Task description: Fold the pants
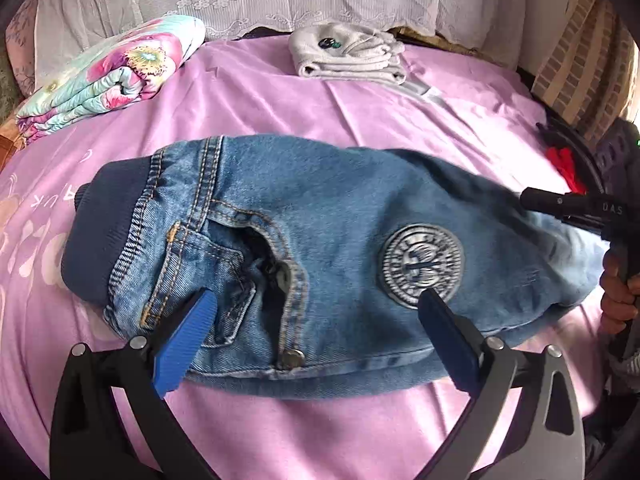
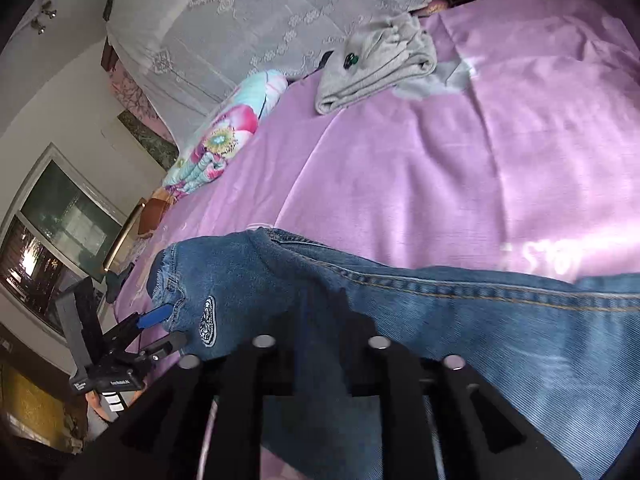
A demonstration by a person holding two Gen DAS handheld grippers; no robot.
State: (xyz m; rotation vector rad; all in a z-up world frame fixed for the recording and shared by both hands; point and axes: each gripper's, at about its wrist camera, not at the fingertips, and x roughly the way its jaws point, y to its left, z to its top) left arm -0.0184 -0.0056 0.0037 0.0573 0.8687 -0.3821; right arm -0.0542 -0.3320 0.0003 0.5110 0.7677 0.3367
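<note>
On the pink bed sheet [image 1: 280, 92], the jeans [image 1: 320, 216] lie crosswise, waistband left. Left gripper [image 1: 316, 308] fingers spread wide over the pocket edge, holding nothing, probably to pin it. Right gripper [image 2: 320, 320] fingertips hidden by denim; grip cannot be told. Faded blue, round patch [image 1: 422, 266].

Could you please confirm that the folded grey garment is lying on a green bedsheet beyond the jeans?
Not quite: the bedsheet is pink-purple, not green, as the left wrist view shows. The rest holds: the folded grey garment lies on it beyond the jeans.
</note>
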